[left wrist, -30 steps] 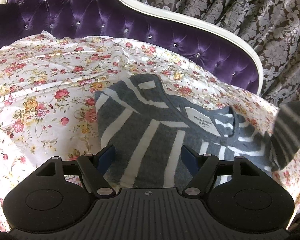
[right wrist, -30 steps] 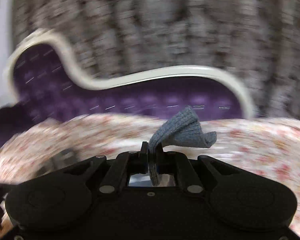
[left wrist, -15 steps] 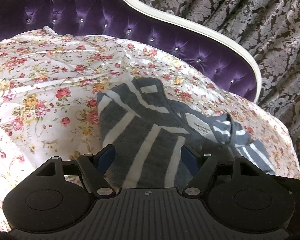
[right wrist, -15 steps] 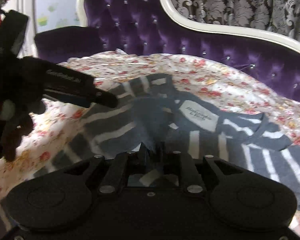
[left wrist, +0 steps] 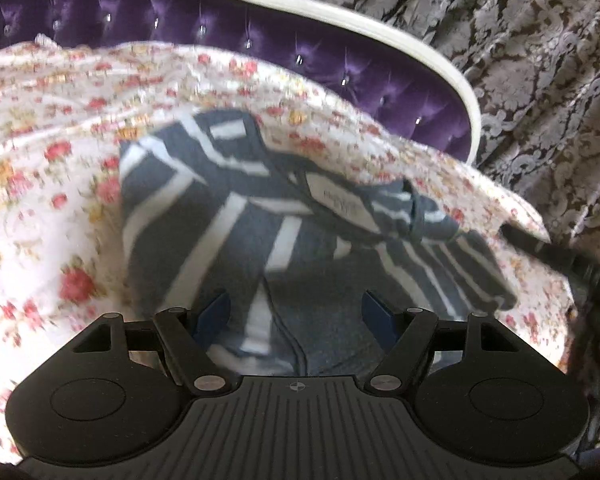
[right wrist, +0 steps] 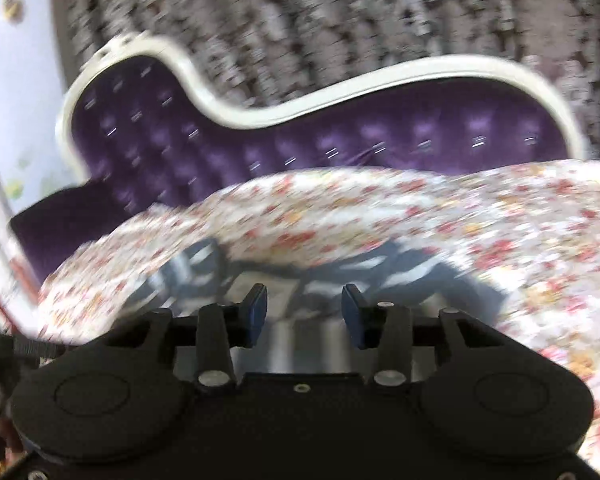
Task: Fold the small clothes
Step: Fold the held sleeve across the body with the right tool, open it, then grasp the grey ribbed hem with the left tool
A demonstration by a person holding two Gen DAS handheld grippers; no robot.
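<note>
On the floral sheet [left wrist: 40,184] lies a grey striped top [left wrist: 220,216]. Over it, the left gripper [left wrist: 296,312] gapes wide, holding nothing. Right gripper [right wrist: 304,308] likewise spread and empty.

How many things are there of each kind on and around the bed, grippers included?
Striped sweater: 1
Floral bedsheet: 1
Purple headboard: 1
Patterned curtain: 1
Grippers: 2, the left gripper and the right gripper, both open and holding nothing
Total: 6
</note>
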